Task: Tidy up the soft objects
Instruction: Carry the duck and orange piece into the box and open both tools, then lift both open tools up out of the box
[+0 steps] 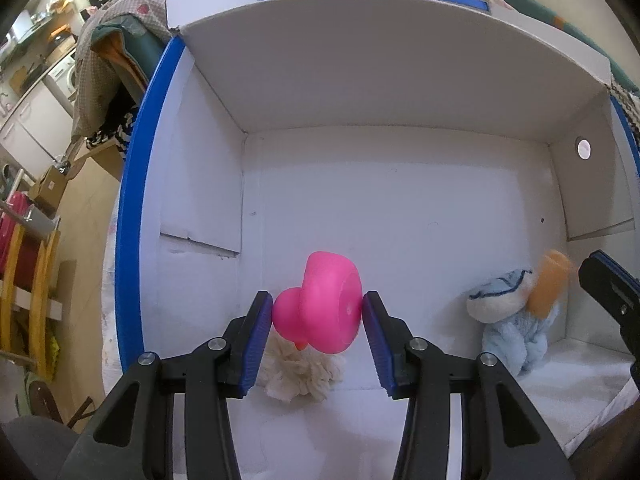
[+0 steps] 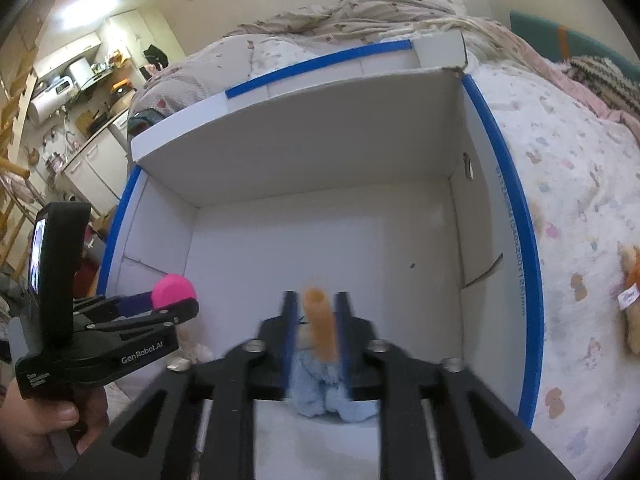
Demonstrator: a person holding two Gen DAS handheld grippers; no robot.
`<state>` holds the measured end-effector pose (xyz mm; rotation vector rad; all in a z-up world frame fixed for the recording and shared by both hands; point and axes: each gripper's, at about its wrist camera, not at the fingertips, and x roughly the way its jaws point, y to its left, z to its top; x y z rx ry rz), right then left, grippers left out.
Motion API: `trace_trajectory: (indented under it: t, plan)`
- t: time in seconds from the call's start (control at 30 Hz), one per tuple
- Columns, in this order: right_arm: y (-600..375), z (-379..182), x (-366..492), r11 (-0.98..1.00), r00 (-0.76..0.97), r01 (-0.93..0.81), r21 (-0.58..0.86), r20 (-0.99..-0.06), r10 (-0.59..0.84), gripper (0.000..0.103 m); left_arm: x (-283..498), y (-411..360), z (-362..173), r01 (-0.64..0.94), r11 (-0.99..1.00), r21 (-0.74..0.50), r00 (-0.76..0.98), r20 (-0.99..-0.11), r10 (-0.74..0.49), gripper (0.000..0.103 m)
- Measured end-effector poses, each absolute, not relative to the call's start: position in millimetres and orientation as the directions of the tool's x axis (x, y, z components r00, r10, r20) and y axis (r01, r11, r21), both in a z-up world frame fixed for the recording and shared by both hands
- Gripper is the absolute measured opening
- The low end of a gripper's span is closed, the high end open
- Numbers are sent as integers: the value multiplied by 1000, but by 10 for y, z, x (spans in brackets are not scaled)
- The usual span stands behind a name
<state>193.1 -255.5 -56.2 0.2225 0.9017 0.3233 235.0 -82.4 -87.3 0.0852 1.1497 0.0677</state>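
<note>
A pink rubber duck [image 1: 324, 308] is held on its side between the blue pads of my left gripper [image 1: 318, 316], low inside a white box with blue edges [image 1: 132, 208]. A cream fluffy toy [image 1: 296, 372] lies on the box floor just under the duck. My right gripper [image 2: 318, 332] is shut on the orange part [image 2: 319, 324] of a light blue plush toy [image 2: 332, 392], whose body hangs down to the box floor. In the left wrist view that plush [image 1: 516, 320] sits at the right wall. In the right wrist view the left gripper [image 2: 168, 304] with the duck is at the left.
The box [image 2: 516, 240] stands on a bed with a patterned sheet [image 2: 580, 208]. A brown plush toy [image 2: 632, 300] lies on the sheet right of the box. A crumpled blanket [image 2: 360, 12] lies behind it. A kitchen counter [image 2: 96, 128] is far left.
</note>
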Motion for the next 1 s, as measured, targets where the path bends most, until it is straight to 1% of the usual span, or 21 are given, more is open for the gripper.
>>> trace_trajectory:
  t: [0.03,0.07,0.1,0.17,0.23,0.3,0.33,0.37,0.4,0.43,0.47,0.5,0.57,1.0]
  plan:
    - [-2566,-552,1924,926,583,-180,331,-723,372,45,2361,-822,-872,-8,994,106,409,-907,99,43]
    - [-2564,-536,1923,926,589,-178,333,-717,371,68,2374,-812,-864,-8,994,109,409,-907,103,43]
    - [-2577,-516,1921,926,601,-174,335,-709,369,74,2384,-810,-865,-8,994,112,410,-906,106,43]
    - [-2591,-478,1904,923,617,-175,344,-692,375,75,2394,-812,-863,-9,994,113,409,-906,107,43]
    - [-2595,-472,1912,917,612,-176,359,-690,387,77,2352,-775,-851,-8,994,111,406,-908,105,43]
    - [-2606,-461,1919,908,610,-175,379,-682,403,82,2338,-780,-845,-1,994,110,406,-908,101,43]
    - [-2608,-448,1915,905,613,-178,386,-676,409,89,2323,-786,-846,4,994,111,407,-908,99,44]
    - [-2610,-429,1906,903,620,-181,389,-668,412,94,2303,-806,-830,11,994,112,409,-907,98,49]
    - [-2611,-410,1897,899,627,-190,394,-656,420,97,2294,-814,-816,13,994,107,415,-905,92,55]
    - [-2604,-392,1887,895,631,-199,399,-647,428,99,2279,-814,-805,16,995,94,421,-904,78,57]
    - [-2595,-383,1879,893,630,-205,401,-644,434,103,2260,-832,-780,17,997,80,426,-903,66,62]
    - [-2577,-376,1874,894,630,-211,396,-644,434,103,2248,-840,-759,18,997,79,429,-901,64,68]
    - [-2551,-367,1860,902,638,-215,375,-645,421,103,2223,-853,-703,14,995,94,445,-892,78,72]
    - [-2597,-331,1793,900,659,-194,390,-627,414,103,2023,-830,-349,31,996,82,504,-862,55,72]
